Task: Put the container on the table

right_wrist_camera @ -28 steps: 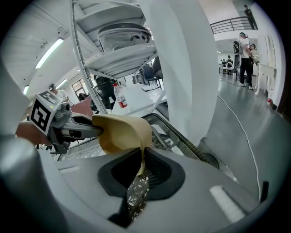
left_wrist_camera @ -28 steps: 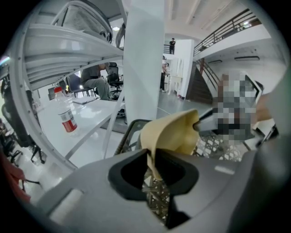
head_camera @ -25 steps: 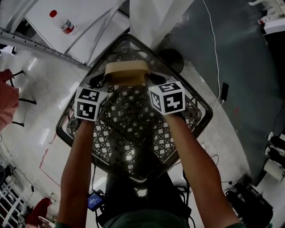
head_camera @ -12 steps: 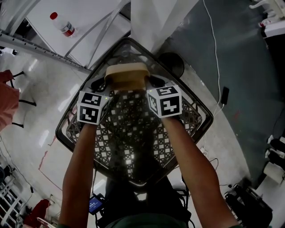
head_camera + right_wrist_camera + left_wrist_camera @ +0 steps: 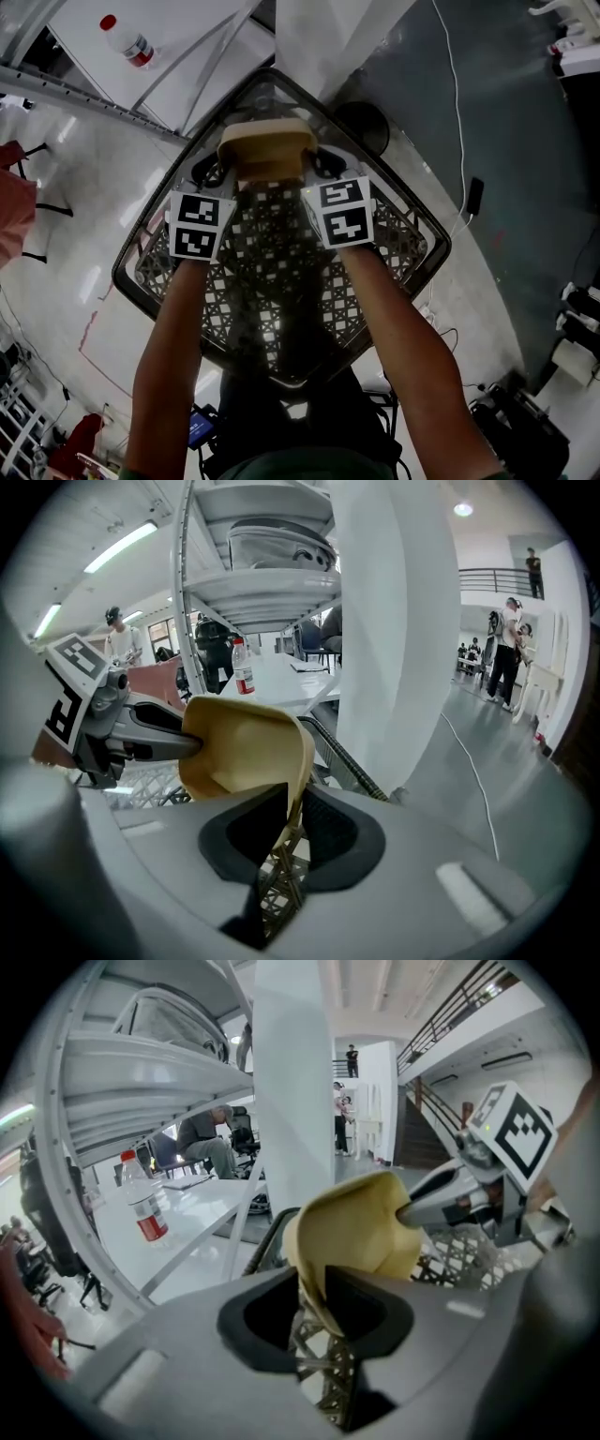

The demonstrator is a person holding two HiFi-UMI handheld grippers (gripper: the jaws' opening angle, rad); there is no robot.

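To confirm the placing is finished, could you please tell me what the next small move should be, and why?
Probably draw both straight back off the container. It seems to rest on the table, and the jaws of the left hand-held gripper and right hand-held gripper have just been opening, its rim loose between them.

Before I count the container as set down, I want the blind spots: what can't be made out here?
Under the container: whether it rests on the table is hidden by its own body in the head view, by jaw housings in both gripper views.
Pads of the left gripper and right gripper: jaws have just been opening, rim between them; too dark in the head view.
Label on the bottle: too small, head view.
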